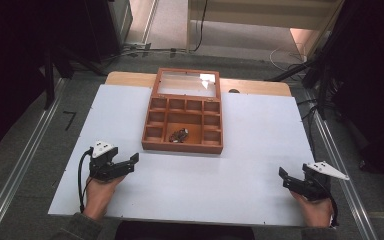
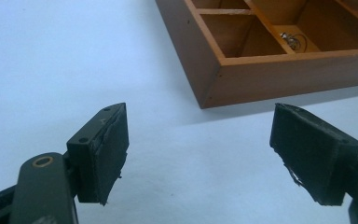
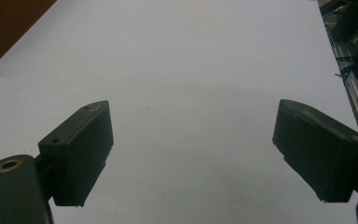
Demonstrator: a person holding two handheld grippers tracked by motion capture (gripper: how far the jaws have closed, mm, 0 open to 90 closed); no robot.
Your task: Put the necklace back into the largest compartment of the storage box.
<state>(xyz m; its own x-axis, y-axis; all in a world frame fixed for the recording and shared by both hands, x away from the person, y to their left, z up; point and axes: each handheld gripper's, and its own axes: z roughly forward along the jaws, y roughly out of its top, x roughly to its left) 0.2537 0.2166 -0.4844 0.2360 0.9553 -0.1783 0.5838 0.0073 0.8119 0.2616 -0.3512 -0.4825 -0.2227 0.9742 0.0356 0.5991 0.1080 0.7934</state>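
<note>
Small item [image 1: 179,135] in box [image 1: 182,145], unclear.

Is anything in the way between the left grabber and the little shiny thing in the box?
Only the box's own front wall. The left gripper is open over bare table, and the trinket sits in a compartment behind that wall.

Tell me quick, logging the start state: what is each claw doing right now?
Left claw: open, holding nothing, over the white tabletop near the wooden compartment box.
Right claw: open, holding nothing.
</note>
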